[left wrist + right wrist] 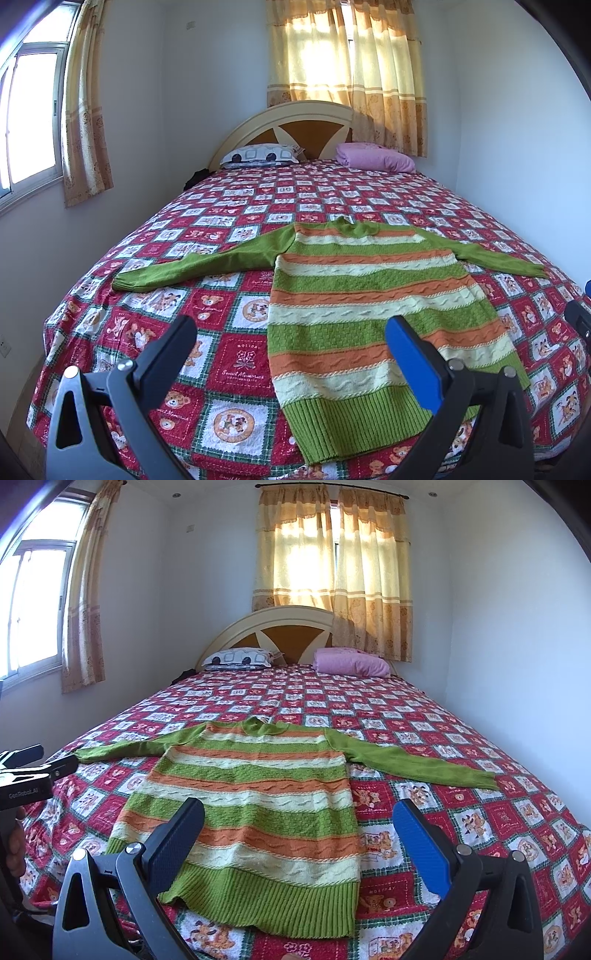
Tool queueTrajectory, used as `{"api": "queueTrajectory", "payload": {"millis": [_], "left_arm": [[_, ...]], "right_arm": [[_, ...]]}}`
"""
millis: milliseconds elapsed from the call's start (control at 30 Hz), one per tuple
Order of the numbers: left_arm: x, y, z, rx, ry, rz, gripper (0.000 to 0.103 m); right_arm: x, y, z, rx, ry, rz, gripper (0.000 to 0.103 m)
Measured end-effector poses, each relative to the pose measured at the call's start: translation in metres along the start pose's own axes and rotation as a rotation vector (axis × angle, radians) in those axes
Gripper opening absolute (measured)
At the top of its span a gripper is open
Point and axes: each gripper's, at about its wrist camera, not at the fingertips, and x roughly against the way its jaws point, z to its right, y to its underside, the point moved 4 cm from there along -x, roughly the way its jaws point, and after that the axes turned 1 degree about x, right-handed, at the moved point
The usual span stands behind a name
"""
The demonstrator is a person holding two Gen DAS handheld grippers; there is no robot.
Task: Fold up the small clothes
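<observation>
A small knit sweater (365, 295) (251, 797) with green, orange and cream stripes lies flat on the bed, hem toward me, both green sleeves spread out sideways. My left gripper (291, 332) hovers open above the bed near the sweater's lower left edge, nothing between its fingers. My right gripper (299, 816) hangs open over the lower right part of the sweater, also holding nothing. The left gripper's body (26, 779) shows at the left edge of the right wrist view, with a hand below it.
The bed carries a red checked cover (236, 373) (461, 812) with bear prints. At the head lie a patterned pillow (260, 153) and a folded pink blanket (375, 157), before a curved headboard (306, 122). Walls flank both sides; curtained windows stand behind and left.
</observation>
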Motion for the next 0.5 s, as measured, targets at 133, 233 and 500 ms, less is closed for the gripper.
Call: {"api": "queueTrajectory", "payload": {"millis": [133, 233, 500], "left_arm": [[-0.012, -0.001, -0.001, -0.019, -0.017, 0.008, 0.103], [-0.027, -0.006, -0.002, -0.028, -0.025, -0.002, 0.103], [-0.072, -0.023, 0.002, -0.090, -0.073, -0.006, 0.103]], "right_arm": [[-0.023, 0.003, 0.026, -0.045, 0.014, -0.049, 0.102], [-0.045, 0.007, 0.062, -0.122, 0.034, -0.108, 0.102], [-0.094, 0.013, 0.164, -0.321, 0.171, -0.207, 0.102]]}}
